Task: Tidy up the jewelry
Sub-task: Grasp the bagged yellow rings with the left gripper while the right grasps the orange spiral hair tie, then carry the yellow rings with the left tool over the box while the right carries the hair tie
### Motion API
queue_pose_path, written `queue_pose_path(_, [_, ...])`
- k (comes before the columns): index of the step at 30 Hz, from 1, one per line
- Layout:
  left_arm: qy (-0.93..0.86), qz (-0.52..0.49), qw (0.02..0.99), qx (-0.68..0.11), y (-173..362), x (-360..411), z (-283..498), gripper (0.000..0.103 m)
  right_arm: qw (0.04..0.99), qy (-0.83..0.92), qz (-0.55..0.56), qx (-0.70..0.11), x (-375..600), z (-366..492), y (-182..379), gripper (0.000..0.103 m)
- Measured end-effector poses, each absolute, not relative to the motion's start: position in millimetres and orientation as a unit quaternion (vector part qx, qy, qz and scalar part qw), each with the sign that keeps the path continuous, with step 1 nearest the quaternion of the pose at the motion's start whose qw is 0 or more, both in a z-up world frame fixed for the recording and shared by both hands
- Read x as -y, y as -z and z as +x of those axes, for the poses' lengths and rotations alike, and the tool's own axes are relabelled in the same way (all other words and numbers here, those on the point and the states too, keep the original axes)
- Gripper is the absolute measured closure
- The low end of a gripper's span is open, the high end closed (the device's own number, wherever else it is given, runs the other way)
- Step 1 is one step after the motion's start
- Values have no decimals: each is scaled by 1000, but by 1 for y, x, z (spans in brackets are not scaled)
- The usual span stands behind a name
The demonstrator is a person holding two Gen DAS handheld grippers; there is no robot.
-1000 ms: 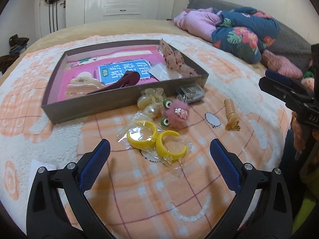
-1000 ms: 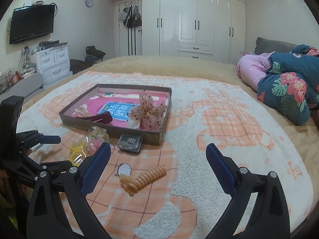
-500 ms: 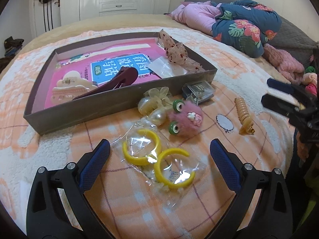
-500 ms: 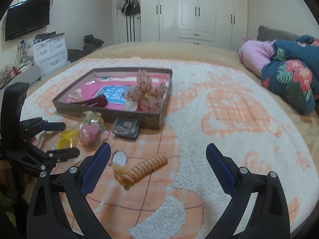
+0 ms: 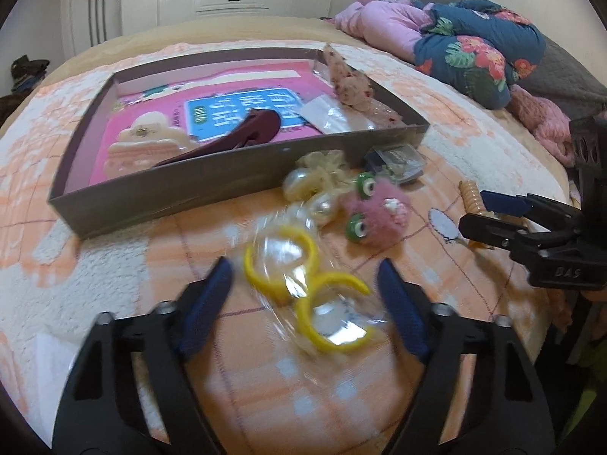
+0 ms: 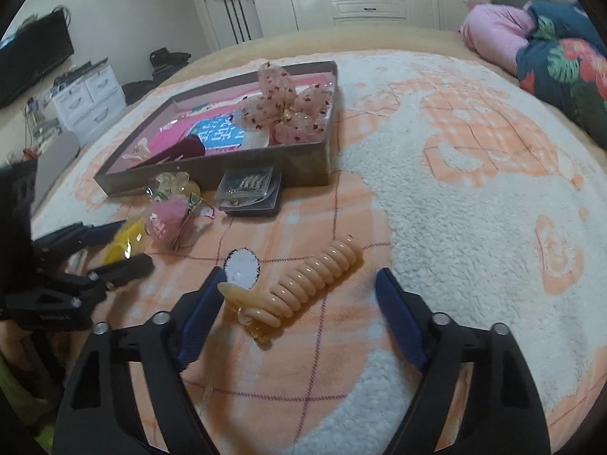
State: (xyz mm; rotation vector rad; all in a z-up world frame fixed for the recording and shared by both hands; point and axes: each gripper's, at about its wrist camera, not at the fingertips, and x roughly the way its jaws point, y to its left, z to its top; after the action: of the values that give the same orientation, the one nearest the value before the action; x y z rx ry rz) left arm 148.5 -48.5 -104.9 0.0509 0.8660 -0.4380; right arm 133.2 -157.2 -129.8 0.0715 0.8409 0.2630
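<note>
My left tool (image 5: pixel 303 295) is closing, jaws straddling the clear bag of yellow hoops (image 5: pixel 311 295) on the bed blanket (image 5: pixel 379 398). Pads aren't on it yet, gap visible on both sides. The two hoops lie flat, chained along a diagonal from upper left to lower right in the left view. Bag outline is smeared by motion blur, so its edges are hard to trace.

My right tool (image 6: pixel 299 303) is closing too, with the beige spiral hair clip (image 6: pixel 303 284) between the jaws. Its long axis runs diagonally, far end up and to the right, pointed tip end near my left finger (image 6: pixel 201 311). I can't tell if that finger touches the tip; the right finger is clearly apart from it.

The grey tray (image 5: pixel 227 185) sits further up the bed, holding a dark red clip (image 5: pixel 242 136) lying lengthwise toward its front wall, and a sheer pink bow (image 6: pixel 284 110) in the corner. The pink fuzzy clip (image 5: pixel 375 212), the pearl pieces (image 5: pixel 315 193) and the small clear box (image 6: pixel 250 189) lie just outside the tray's front wall. Box contents are unreadable.
</note>
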Motion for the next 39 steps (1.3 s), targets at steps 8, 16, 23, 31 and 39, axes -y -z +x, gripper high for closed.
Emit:
queue_pose_path(8, [205, -20, 886, -416, 102, 28, 147, 68, 914, -145, -4, -380, 146, 123, 127, 69])
queue_pose_path(16, [208, -32, 887, -410, 97, 23, 137, 69, 919, -153, -19, -362, 144, 111, 119, 72])
queue_pose_path(23, [219, -38, 892, -395, 85, 23, 129, 70, 927, -153, -17, -342, 146, 102, 102, 72])
queue_pose_path(31, [218, -51, 905, -362, 62, 13, 123, 70, 932, -164, -24, -322, 139, 98, 83, 72])
queue_pose_path(39, [201, -63, 918, -335, 47, -5, 125, 70, 932, -183, -43, -310, 116, 104, 70, 72])
